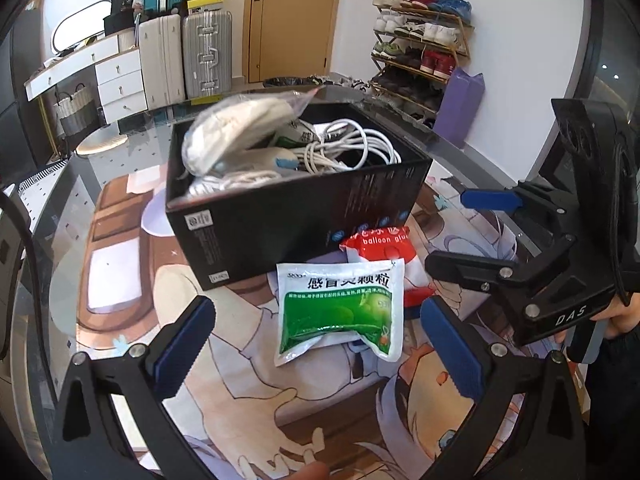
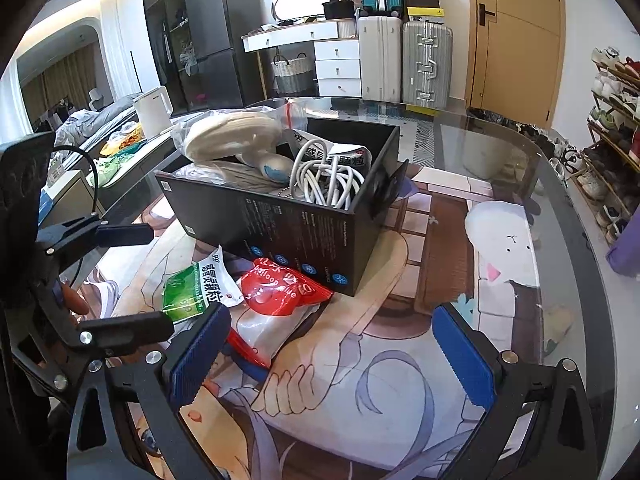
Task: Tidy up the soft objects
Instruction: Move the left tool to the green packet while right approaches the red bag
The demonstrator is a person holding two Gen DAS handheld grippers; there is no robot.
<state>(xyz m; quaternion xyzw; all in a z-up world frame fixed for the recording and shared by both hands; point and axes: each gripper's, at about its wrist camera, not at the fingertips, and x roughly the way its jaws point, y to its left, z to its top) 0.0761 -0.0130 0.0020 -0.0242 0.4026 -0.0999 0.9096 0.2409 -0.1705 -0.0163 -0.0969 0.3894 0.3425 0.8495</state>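
Sachets (image 1: 338, 312) beside box (image 1: 280, 220) (maybe touching)

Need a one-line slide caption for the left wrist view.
Open left gripper hovers over a green-and-white sachet lying before a black box filled with soft items.

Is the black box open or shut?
Open. The black box has no lid on top; white cable and a bagged item show inside.

Your glass worktop (image 1: 60, 216) carries a cartoon-print mat (image 1: 248, 380); mid-frame on it sit a black box (image 1: 304, 216), a green sachet (image 1: 340, 312) and a red packet (image 1: 384, 248).
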